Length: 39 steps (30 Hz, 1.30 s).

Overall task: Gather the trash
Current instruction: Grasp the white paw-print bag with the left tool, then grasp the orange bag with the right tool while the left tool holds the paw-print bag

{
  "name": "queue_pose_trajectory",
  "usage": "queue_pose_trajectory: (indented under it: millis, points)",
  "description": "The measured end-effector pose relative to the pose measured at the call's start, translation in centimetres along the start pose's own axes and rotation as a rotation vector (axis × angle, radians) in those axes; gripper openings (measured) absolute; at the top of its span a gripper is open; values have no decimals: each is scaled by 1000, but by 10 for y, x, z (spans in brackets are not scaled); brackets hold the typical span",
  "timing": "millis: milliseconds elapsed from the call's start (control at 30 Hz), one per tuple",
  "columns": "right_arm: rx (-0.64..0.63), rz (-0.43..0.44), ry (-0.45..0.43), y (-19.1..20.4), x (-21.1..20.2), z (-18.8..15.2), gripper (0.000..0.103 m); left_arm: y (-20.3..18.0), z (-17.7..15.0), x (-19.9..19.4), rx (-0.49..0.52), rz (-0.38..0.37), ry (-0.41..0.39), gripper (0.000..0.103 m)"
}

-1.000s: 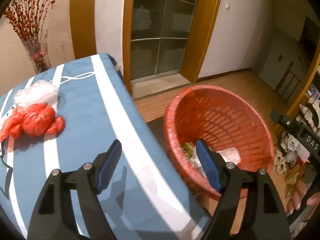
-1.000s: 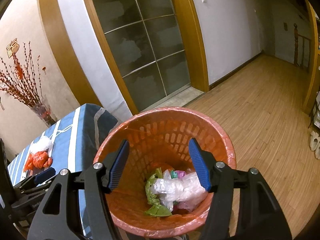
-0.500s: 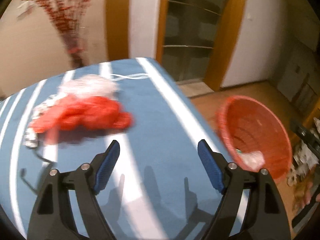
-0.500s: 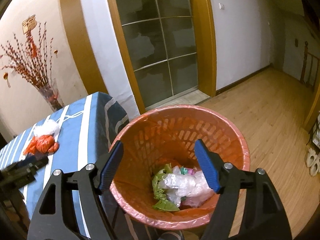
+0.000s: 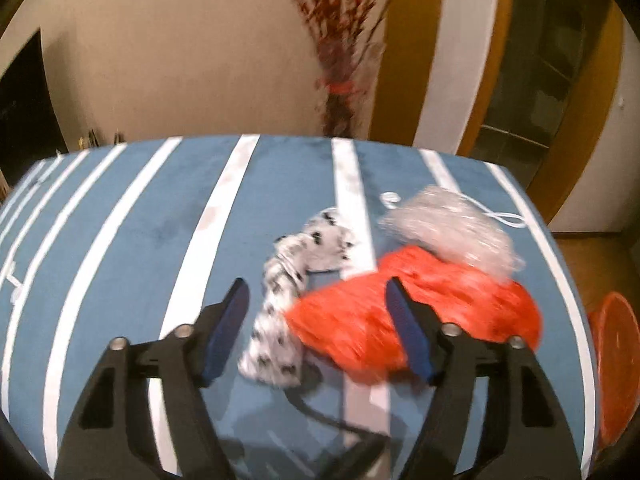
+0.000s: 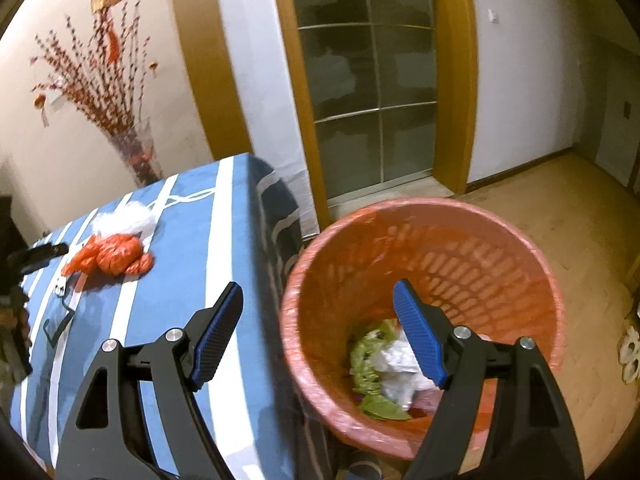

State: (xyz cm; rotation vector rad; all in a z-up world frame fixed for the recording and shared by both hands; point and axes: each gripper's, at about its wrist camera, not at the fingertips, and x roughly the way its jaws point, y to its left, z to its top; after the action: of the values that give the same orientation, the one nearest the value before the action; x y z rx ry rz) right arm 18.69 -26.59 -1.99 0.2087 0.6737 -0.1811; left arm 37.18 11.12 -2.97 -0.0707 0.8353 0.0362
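A crumpled red plastic bag (image 5: 420, 312) (image 6: 114, 256) lies on the blue striped tablecloth (image 5: 132, 240), with a clear plastic wad (image 5: 452, 232) (image 6: 124, 218) behind it and a white black-spotted wrapper (image 5: 288, 292) to its left. My left gripper (image 5: 316, 328) hovers over the wrapper and the bag's left end; its jaws are closing, pads not touching anything. My right gripper (image 6: 320, 332) hangs open and empty over the rim of the red basket (image 6: 500, 248), which holds green and white trash (image 6: 384, 364).
A black cable (image 5: 320, 412) lies on the cloth near the front. A vase of red branches (image 6: 136, 152) stands behind the table. Glass doors (image 6: 368, 80) and wooden floor (image 6: 580, 208) lie beyond the basket. The basket's edge (image 5: 616, 360) shows right of the table.
My left gripper swung left from the basket to the trash pile on the table. The right gripper drifted left and its jaws widened, still over the basket.
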Motion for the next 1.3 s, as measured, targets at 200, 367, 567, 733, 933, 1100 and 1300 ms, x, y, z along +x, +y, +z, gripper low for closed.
queue_pose_trajectory:
  millis: [200,367,567,733,933,1100,1300]
  points:
    - [-37,14,31,25,21,3,76,22,13,48,-40,21,79,52]
    - [-52,39,47,42,30,6,76,21,10,55,5,7,78,27]
    - [-70,114,54,79,37,11,76,33,1,38,8,3,48,17]
    - [-121,216,71,127,49,20,70,64,-11,2,-28,-2,0,17]
    - [-171,309,98,188,71,33,52,93,-23,-31,-60,-7,-32,17]
    - [-226,273,155,222,101,31,50,104,-28,-43,-68,-15,-43,17]
    - [-310,229,184,225,104,13,16,104,-33,-44,-59,-30,-33,17]
